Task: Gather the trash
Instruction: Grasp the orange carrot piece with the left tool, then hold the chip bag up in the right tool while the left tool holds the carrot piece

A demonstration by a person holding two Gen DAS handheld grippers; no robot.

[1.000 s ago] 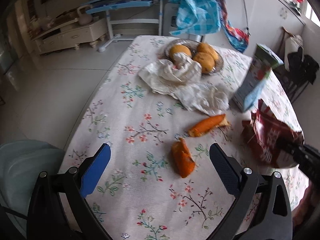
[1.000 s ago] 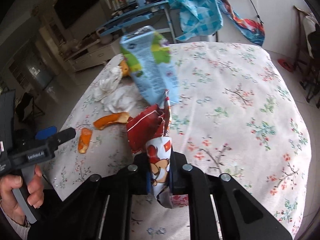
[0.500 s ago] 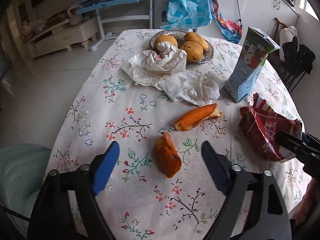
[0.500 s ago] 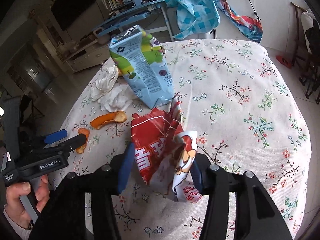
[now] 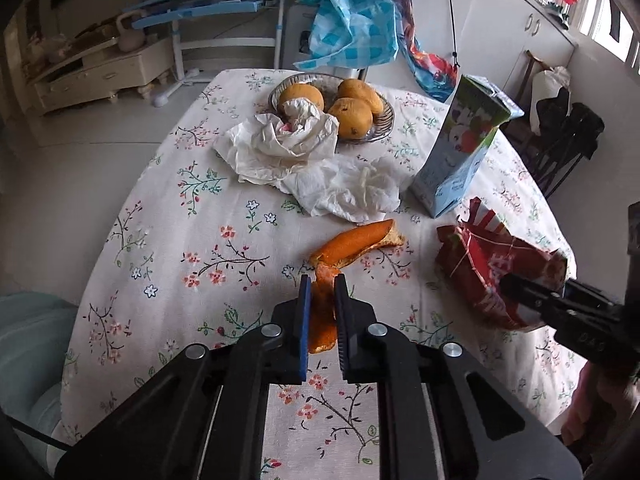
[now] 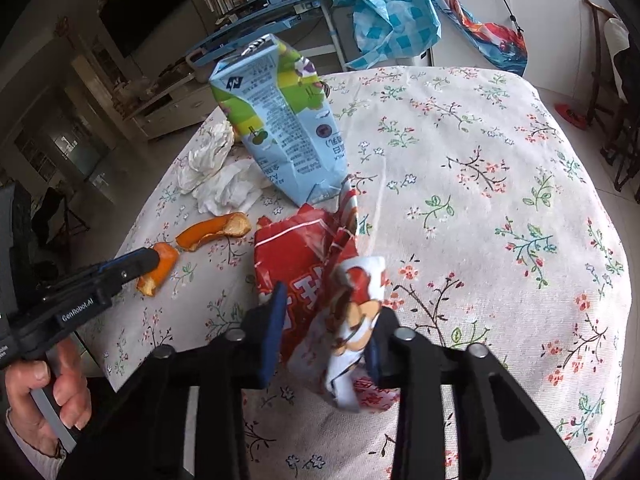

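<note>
— Left gripper [image 5: 320,284]?
— Clamped on an orange peel piece [image 5: 322,316] lying on the floral tablecloth [image 5: 192,248].
— Right gripper [image 6: 326,312]?
— Jaws closing around the red snack bag [image 6: 304,264] beside the milk carton [image 6: 280,120].

"GenRobot.AI" on left hand-held gripper [image 6: 154,258].

Floral-cloth table [image 5: 168,216]: fruit dish [image 5: 382,126], tissues [image 5: 280,152], carton [image 5: 460,160], orange peel [image 5: 356,242], red wrapper [image 5: 480,264].

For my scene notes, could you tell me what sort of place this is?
Probably a home living or dining room: a floral-clothed table bearing a glass fruit dish, with a cream TV cabinet behind.
</note>
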